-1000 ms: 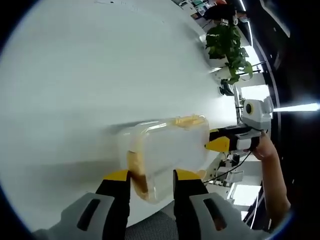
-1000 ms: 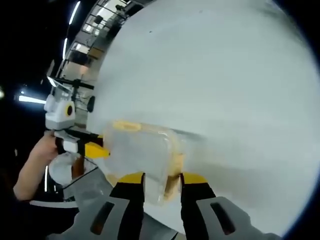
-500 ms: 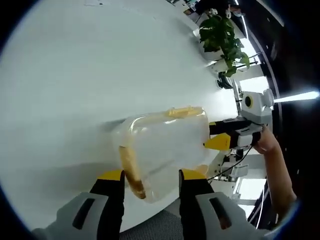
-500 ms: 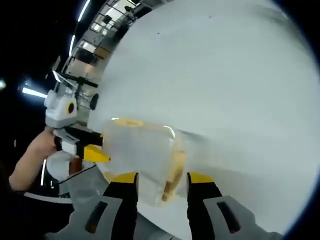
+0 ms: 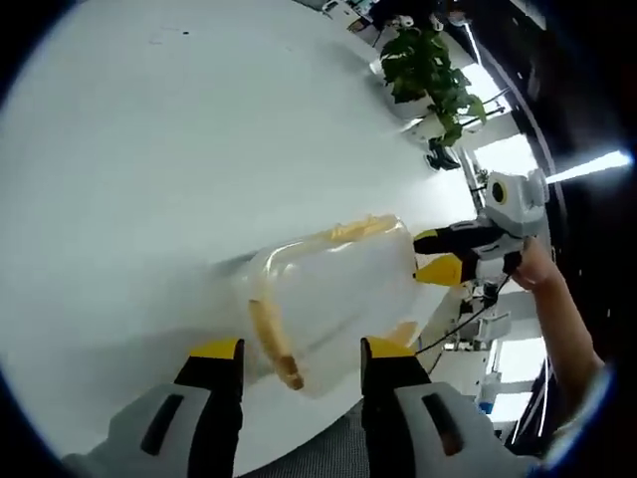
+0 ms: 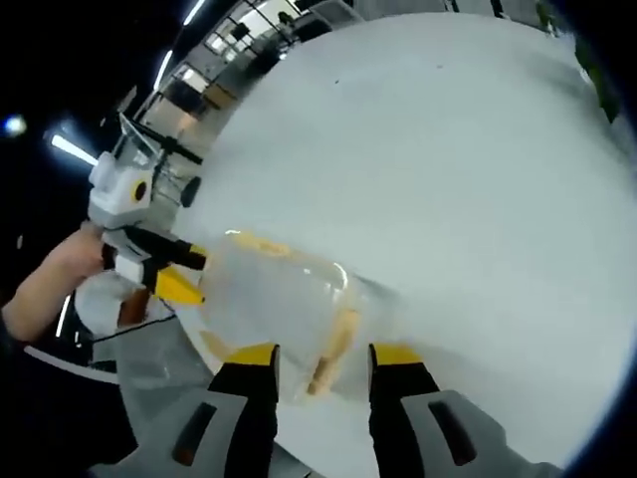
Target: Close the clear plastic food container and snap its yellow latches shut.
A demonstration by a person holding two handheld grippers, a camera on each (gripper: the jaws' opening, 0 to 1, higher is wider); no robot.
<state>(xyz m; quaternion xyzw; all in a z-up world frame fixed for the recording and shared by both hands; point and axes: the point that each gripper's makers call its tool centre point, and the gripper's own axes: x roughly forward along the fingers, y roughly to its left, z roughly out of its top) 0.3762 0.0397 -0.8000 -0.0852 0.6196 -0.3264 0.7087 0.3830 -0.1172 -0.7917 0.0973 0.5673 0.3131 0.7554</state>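
The clear plastic container (image 5: 333,294) lies on the white table (image 5: 149,149) close to its edge, lid on top. A yellow latch (image 5: 274,344) runs down its near end, between the spread jaws of my left gripper (image 5: 302,351), which is open. Another yellow latch (image 5: 358,229) lines a long side. At the container's far end my right gripper (image 5: 440,255) points in, held by a hand. In the right gripper view the container (image 6: 269,294) has an end latch (image 6: 333,349) between my open right gripper's (image 6: 323,357) jaws. The left gripper (image 6: 169,271) is at the far end.
A potted plant (image 5: 423,70) stands at the table's far rim. The table edge runs just under the container, with grey floor (image 6: 139,368) and office furniture beyond. A person's hand (image 6: 60,269) holds the opposite gripper. Wide bare tabletop (image 6: 448,199) stretches beyond the container.
Both grippers' jaws have spread wider around the container's ends. Both cameras have tilted and drawn back a little, showing more of the container's end latches.
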